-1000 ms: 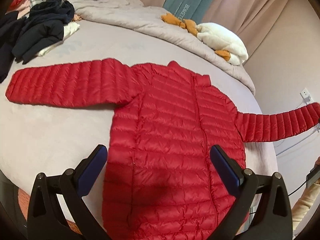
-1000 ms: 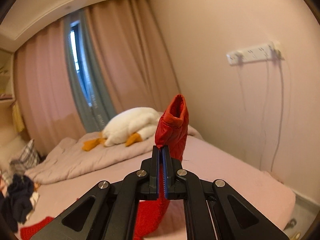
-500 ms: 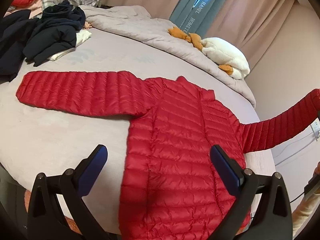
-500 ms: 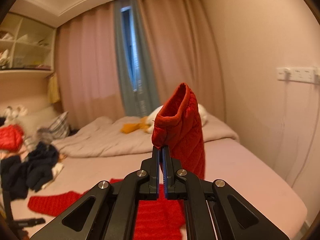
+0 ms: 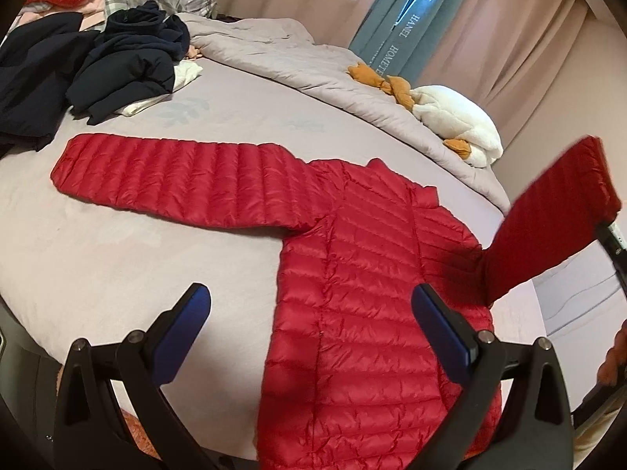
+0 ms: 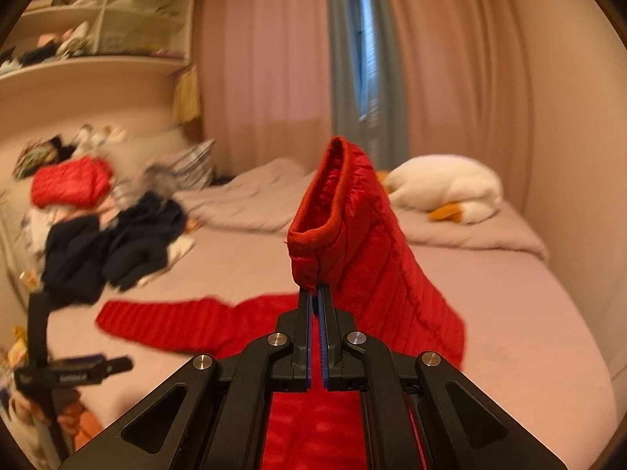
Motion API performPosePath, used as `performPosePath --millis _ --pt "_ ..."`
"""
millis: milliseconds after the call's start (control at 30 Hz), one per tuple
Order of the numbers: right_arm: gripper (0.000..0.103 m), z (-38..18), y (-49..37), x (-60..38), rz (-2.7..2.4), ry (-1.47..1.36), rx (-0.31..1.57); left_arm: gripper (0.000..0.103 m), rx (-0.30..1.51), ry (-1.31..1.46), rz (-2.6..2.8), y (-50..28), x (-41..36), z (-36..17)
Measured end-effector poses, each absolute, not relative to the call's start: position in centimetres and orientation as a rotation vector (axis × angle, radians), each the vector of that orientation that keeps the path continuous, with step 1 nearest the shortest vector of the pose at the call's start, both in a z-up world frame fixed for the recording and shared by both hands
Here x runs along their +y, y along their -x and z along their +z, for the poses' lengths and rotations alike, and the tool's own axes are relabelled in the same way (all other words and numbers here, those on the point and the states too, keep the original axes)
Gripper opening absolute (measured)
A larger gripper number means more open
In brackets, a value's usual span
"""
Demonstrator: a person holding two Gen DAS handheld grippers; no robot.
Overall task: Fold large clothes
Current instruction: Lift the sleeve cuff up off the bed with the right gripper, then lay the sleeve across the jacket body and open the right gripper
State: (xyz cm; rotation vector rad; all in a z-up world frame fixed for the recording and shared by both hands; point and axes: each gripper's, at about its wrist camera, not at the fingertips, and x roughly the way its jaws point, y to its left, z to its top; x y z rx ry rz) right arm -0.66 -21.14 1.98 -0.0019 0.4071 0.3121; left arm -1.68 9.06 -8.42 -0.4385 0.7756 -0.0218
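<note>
A red quilted puffer jacket (image 5: 364, 286) lies front up on the grey bed (image 5: 117, 258). Its left sleeve (image 5: 176, 180) is spread flat toward the left. My left gripper (image 5: 309, 313) is open and empty, hovering above the jacket's lower body near the bed's front edge. My right gripper (image 6: 315, 293) is shut on the cuff of the right sleeve (image 6: 352, 227) and holds it raised above the bed. The raised sleeve (image 5: 548, 223) also shows at the right of the left wrist view, angled up over the jacket's right side.
A pile of dark clothes (image 5: 98, 66) lies at the bed's far left, with a folded red garment (image 6: 70, 186) behind it. A rumpled grey duvet (image 5: 298, 62) and a white goose plush (image 5: 458, 121) lie along the far side. Curtains and wall stand behind.
My right gripper has lifted the right sleeve and swung it left, inward over the jacket. My left gripper has drifted left, still open.
</note>
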Motion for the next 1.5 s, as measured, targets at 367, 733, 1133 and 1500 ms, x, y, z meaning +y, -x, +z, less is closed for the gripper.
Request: performPosePath --millis 367,733,1133,1500 --pt "0.004 -6.4 -1.1 -16.3 0.463 -0.004 0.702 0.102 0.846 0.441 0.034 2.1 9.7 -11.1" --pt "0.005 -13.8 -2.2 -12.2 0.462 0.051 0.929 0.102 0.883 0.417 0.056 2.0 9.5 -12.4" --pt "0.055 -11.8 0.1 -12.6 0.414 0.055 0.881 0.102 0.87 0.413 0.03 1.9 9.6 -12.1" --pt "0.075 -3.1 2.5 -14.5 0.349 0.026 0.612 0.103 0.813 0.428 -0.005 1.5 10.4 -10.7"
